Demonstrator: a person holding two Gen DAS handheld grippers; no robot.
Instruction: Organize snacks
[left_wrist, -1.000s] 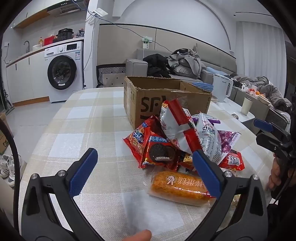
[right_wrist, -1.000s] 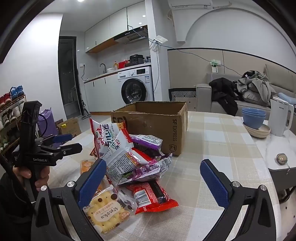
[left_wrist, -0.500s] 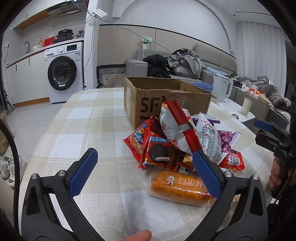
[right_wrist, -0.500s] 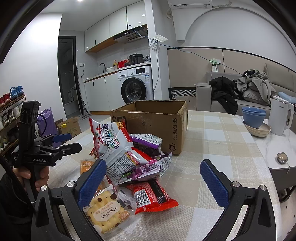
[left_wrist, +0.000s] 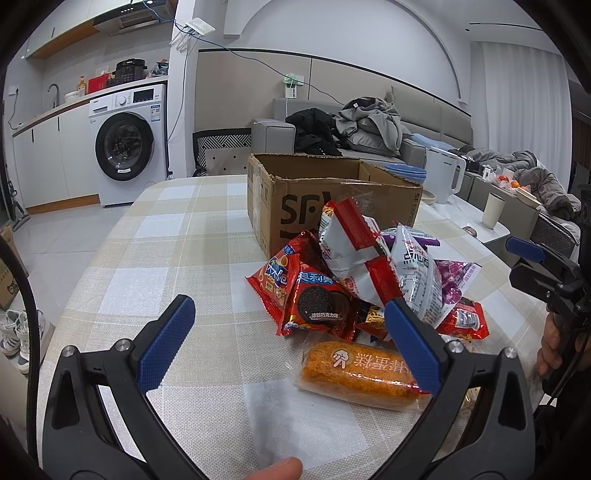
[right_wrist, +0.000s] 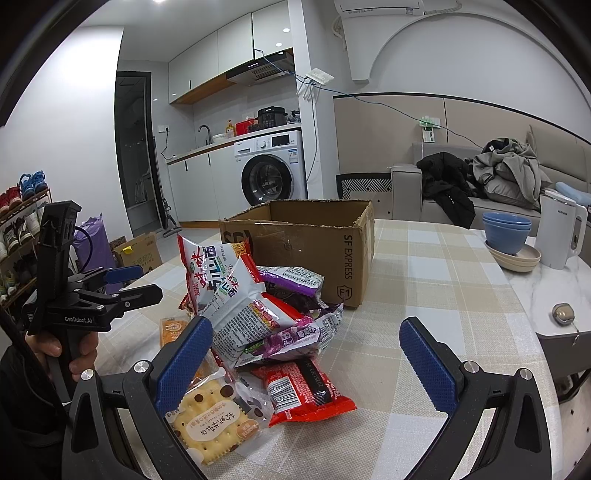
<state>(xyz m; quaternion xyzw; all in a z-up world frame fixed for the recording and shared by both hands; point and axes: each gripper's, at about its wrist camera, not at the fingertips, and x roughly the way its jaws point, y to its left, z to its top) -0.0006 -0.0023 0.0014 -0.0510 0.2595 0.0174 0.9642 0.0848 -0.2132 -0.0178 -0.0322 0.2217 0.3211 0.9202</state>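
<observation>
A heap of snack packets (left_wrist: 362, 273) (right_wrist: 258, 306) lies on the checked table in front of an open cardboard box (left_wrist: 332, 195) (right_wrist: 310, 243). Nearest in the left wrist view is an orange cake roll (left_wrist: 358, 369), with an Oreo pack (left_wrist: 317, 302) behind it. The right wrist view has a biscuit pack (right_wrist: 210, 424) and a red bar (right_wrist: 306, 387) at the front. My left gripper (left_wrist: 291, 347) is open just short of the heap, holding nothing. My right gripper (right_wrist: 306, 362) is open on the heap's other side, also holding nothing. Each gripper shows in the other's view, held by a hand.
Blue bowls (right_wrist: 506, 232) on a beige plate and a white kettle (right_wrist: 557, 232) stand on the white counter at the table's far right. A cup (left_wrist: 493, 210) sits nearby. A washing machine (left_wrist: 129, 144) and a sofa (left_wrist: 369, 136) with clothes lie beyond the table.
</observation>
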